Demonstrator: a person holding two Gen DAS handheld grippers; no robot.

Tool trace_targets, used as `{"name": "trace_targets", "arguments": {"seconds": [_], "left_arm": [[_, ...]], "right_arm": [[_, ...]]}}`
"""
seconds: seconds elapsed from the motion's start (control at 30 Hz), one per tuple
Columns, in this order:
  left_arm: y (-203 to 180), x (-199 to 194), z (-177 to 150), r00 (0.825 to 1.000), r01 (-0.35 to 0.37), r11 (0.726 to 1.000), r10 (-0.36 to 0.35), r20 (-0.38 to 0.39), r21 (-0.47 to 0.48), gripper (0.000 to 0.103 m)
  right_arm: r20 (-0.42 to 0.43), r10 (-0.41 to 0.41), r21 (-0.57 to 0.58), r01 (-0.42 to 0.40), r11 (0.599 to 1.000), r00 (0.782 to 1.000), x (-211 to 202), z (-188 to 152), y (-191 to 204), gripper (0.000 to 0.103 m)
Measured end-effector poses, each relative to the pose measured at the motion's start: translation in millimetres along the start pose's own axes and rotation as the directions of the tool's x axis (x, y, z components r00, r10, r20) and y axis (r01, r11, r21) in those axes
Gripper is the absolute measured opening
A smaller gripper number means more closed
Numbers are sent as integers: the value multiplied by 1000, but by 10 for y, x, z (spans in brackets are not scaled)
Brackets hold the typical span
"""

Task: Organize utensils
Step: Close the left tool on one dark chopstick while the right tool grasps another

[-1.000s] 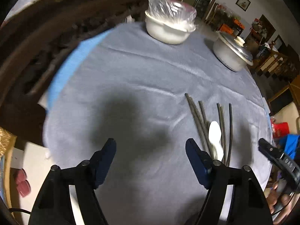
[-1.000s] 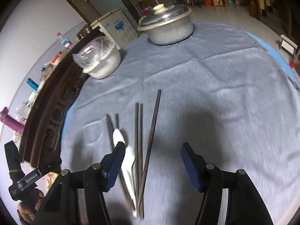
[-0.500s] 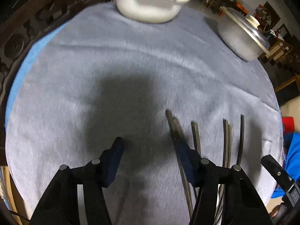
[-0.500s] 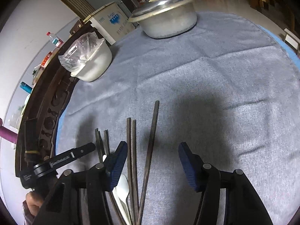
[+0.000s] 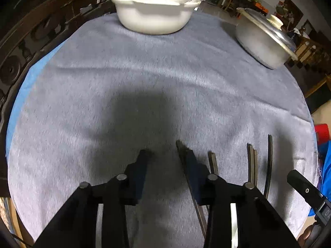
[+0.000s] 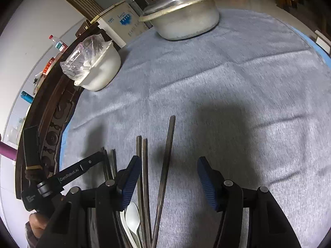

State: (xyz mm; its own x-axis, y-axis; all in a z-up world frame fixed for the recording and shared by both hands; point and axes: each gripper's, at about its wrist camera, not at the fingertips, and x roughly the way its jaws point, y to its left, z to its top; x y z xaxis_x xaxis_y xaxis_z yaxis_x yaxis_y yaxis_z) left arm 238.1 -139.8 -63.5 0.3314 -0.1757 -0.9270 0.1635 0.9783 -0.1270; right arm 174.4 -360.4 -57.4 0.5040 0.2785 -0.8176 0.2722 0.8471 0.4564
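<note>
Several dark chopsticks [image 6: 165, 161] lie side by side on the grey tablecloth [image 6: 227, 82], with a white spoon [image 6: 132, 219] among them. My right gripper [image 6: 168, 165] is open over the rightmost chopsticks, one lying between its fingers. My left gripper [image 5: 166, 155] is open and low at the cloth; its right finger [image 5: 191, 165] sits over the leftmost chopstick [image 5: 182, 150]. The other chopsticks [image 5: 252, 161] lie to its right. The spoon is mostly hidden in the left wrist view.
A white bowl with a plastic bag in it [image 5: 153, 10] stands at the far side, also in the right wrist view [image 6: 97, 70]. A lidded metal pot [image 6: 182, 18] stands at the back. A dark carved wooden rail [image 6: 51, 124] borders the table's left.
Both grippers have moved forward and down toward the chopsticks. The left gripper's fingers have narrowed and now sit at the leftmost chopstick. The right gripper stays open.
</note>
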Motion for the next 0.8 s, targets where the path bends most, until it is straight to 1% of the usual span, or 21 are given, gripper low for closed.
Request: {"name": "trace_targets", "arguments": {"seconds": [0.07,0.17,0.27,0.3,0.33,0.37,0.4,0.43,0.5,0.53,0.67,0.73,0.77,0.8], "left_arm": [[-1,13,33,1000,27,999,-27,6,19,26],[11,40,89,999,50,998,-50,8,46,21],[26,66,115,998,66,995,-67,11,78,19],[41,70,121,998,68,994,-69,10,84,19],[36,77,136,998,68,994,-69,8,90,19],[29,88,153,998,67,993,-68,5,94,19],[27,95,179,997,71,993,-71,-3,98,19],[29,99,197,997,75,992,-75,-10,105,19],[4,126,244,997,75,990,-73,-21,118,19],[-13,139,260,997,74,991,-72,-23,115,19],[-87,161,279,997,75,991,-72,-27,114,19],[-163,152,210,998,66,989,-64,-18,132,19],[-227,130,122,998,58,988,-57,-9,142,19],[-257,133,107,998,56,987,-56,-4,152,16]], "right_arm": [[-6,-19,-2,19,1000,1000,45,31,22,60],[-20,-66,-6,66,998,998,145,107,72,56],[-54,-111,-5,111,994,992,263,150,110,44],[-65,-125,-9,125,992,990,300,155,125,37],[-50,-158,-30,157,987,986,305,159,170,33],[-50,-178,-46,176,983,983,314,161,199,30],[-46,-204,-70,201,977,978,320,160,237,25],[-46,-222,-94,217,972,974,327,152,274,21],[-41,-236,-119,230,966,971,324,131,302,17],[-41,-231,-120,225,967,972,315,119,294,15],[-40,-215,-104,210,972,976,272,87,233,15],[-35,-216,-112,211,971,976,241,52,206,15],[-36,-219,-115,214,970,975,235,44,223,15],[-35,-219,-118,213,970,975,206,14,203,15]]}}
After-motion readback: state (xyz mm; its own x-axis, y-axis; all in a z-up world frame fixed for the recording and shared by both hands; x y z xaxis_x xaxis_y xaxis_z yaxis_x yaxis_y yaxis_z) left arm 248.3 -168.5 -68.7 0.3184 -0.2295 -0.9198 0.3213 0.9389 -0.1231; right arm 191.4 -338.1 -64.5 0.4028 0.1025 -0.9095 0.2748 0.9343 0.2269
